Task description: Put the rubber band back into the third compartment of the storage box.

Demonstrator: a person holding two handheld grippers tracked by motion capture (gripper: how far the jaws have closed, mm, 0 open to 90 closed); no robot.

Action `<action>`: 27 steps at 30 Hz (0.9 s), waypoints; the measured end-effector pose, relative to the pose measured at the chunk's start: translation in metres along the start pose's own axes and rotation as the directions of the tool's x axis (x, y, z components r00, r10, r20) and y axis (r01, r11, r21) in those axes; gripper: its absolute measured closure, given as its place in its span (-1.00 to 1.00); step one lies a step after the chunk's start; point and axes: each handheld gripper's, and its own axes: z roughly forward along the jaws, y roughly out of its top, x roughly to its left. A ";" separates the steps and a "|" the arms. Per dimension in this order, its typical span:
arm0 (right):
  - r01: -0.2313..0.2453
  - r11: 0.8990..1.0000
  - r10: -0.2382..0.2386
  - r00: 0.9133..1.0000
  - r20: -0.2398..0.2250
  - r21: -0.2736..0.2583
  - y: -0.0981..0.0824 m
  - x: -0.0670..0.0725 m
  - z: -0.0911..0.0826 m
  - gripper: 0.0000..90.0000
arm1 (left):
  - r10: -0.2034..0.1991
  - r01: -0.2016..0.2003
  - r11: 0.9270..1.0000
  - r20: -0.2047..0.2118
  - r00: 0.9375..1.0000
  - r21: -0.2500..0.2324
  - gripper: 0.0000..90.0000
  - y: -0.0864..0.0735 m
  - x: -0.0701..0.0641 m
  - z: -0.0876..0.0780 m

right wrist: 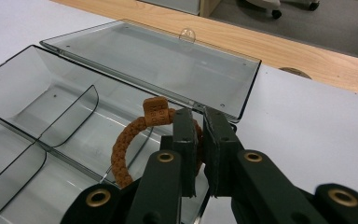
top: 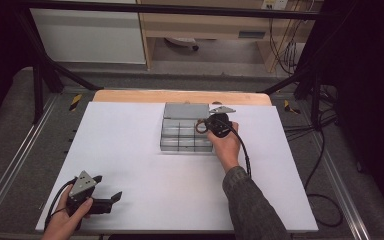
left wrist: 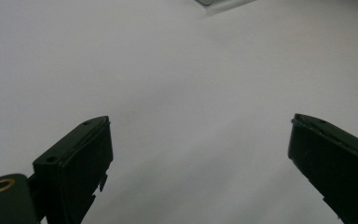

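Here the right gripper (right wrist: 196, 122) has its jaws pressed together on a brown braided ring (right wrist: 126, 144), pinching the ring's band at its 3 o'clock side. In the right gripper view the ring stands upright on edge, with a small square bead at its 12 o'clock point, and hangs over the clear plastic organizer box (right wrist: 23, 84). The box's lid (right wrist: 154, 63) lies flung open at 12 o'clock from the ring, flat on the white tabletop (right wrist: 307, 121). Curved dividers split the box into compartments; the ring sits above one of those nearest the lid hinge, on the box's right side, though whether it touches the floor of that compartment cannot be told.

In the high view the box (top: 180, 140) lies a little beyond the middle of the table, and the right gripper (top: 202, 127) meets it at the box's 3 o'clock edge. The left gripper (top: 107, 187) rests well apart at the table's 7 o'clock corner, its jaws spread wide over bare white surface with nothing between them.
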 end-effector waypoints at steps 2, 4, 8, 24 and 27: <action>0.001 1.000 -0.001 1.000 -0.003 0.003 0.000 0.001 0.000 0.86 | 0.000 0.000 1.000 0.000 1.000 -0.001 -0.87 0.000 0.000 0.000; 0.008 1.000 -0.008 1.000 -0.002 0.005 0.000 0.002 0.001 0.86 | -0.002 0.002 1.000 0.000 1.000 -0.003 -0.87 0.000 0.000 0.000; 0.018 1.000 -0.018 1.000 0.003 0.013 0.000 0.003 0.002 0.86 | 0.000 0.000 1.000 0.000 1.000 -0.001 -0.87 0.000 0.000 0.000; -0.022 1.000 0.022 0.999 -0.030 -0.007 0.002 0.007 -0.003 0.68 | 0.008 -0.008 1.000 0.005 1.000 -0.004 -0.87 0.001 0.000 0.000; -0.048 0.999 0.047 0.997 -0.055 -0.025 0.002 0.012 -0.007 0.65 | 0.011 -0.011 1.000 0.005 1.000 0.003 -0.86 0.001 -0.001 0.002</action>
